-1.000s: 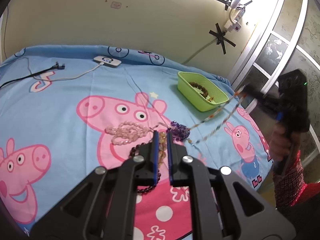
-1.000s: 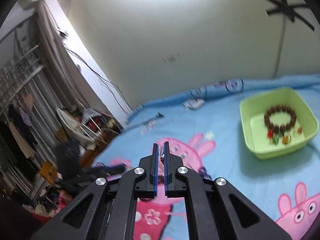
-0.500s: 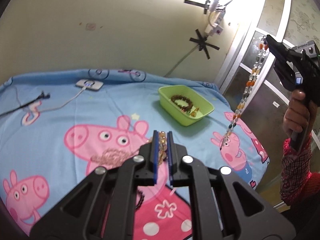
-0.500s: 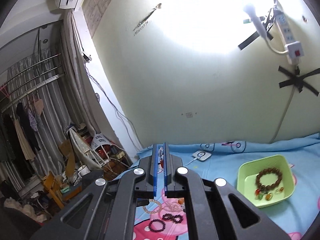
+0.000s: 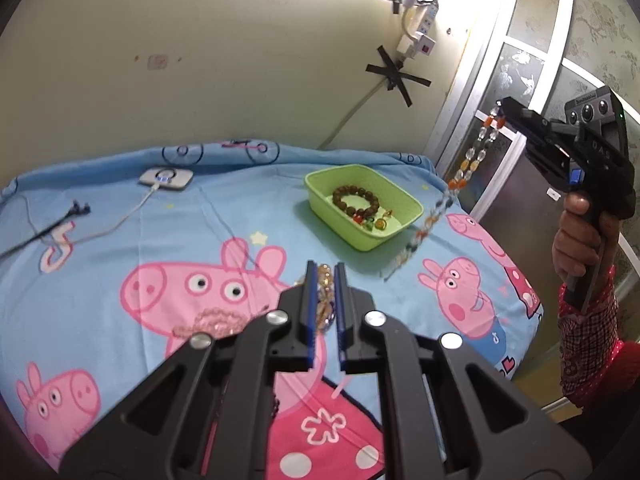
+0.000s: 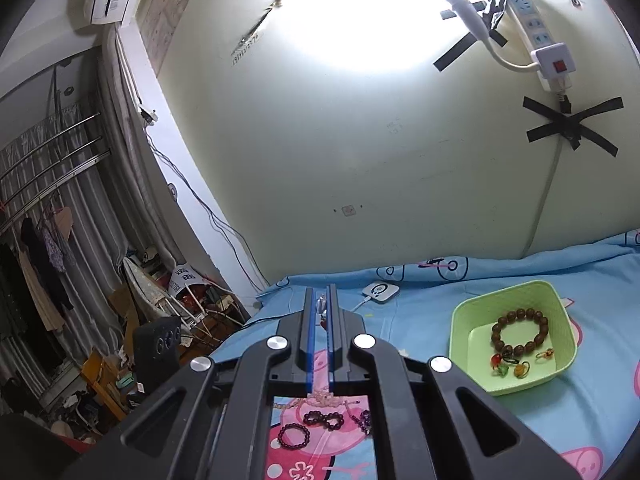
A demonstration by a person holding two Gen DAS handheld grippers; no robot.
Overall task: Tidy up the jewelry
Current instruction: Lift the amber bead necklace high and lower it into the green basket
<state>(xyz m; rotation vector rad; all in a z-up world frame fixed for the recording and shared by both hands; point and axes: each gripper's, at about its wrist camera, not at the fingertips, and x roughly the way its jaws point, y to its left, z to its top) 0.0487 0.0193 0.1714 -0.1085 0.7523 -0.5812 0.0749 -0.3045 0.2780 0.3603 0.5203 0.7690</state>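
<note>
Blue cartoon-pig bedsheet point(image 5: 132, 216) under a taped-up wall lamp, with a lime-green plastic tray point(image 5: 412, 210) near its far right side, already holding a brown wooden-bead bracelet point(image 5: 356, 202) and a few small coloured charms point(image 5: 372, 222).

Right gripper point(image 5: 505, 105) raised high beside the bed, fingers pinched on the top of a long necklace of clear and orange beads point(image 5: 456, 184), the strand dangling free with its tail blurred just off the tray's near right corner. Left gripper point(image 5: 323, 308) low over the sheet, blue-lined fingers narrowly parted with a string of amber-yellow beads point(image 5: 325, 292) between them; whether actually squeezed, unclear.

Likely trouble: tail of the hanging necklace landing outside the tray's rim if lowered without first moving over the middle, or beads slipping from a pinch on so thin a cord. Amber string apt to drop too, given the slack-looking hold.

Left wrist view alone showing the full hanging strand, the hand on the right handle and the amber string. Right wrist view alone showing jewellery left on the sheet, a pale pink bead string point(image 6: 320, 397), dark maroon bead bracelets point(image 6: 294, 435) and purple beads point(image 6: 365, 420), plus a glimpse of a clear bead between the right fingers point(image 6: 310, 336).
</note>
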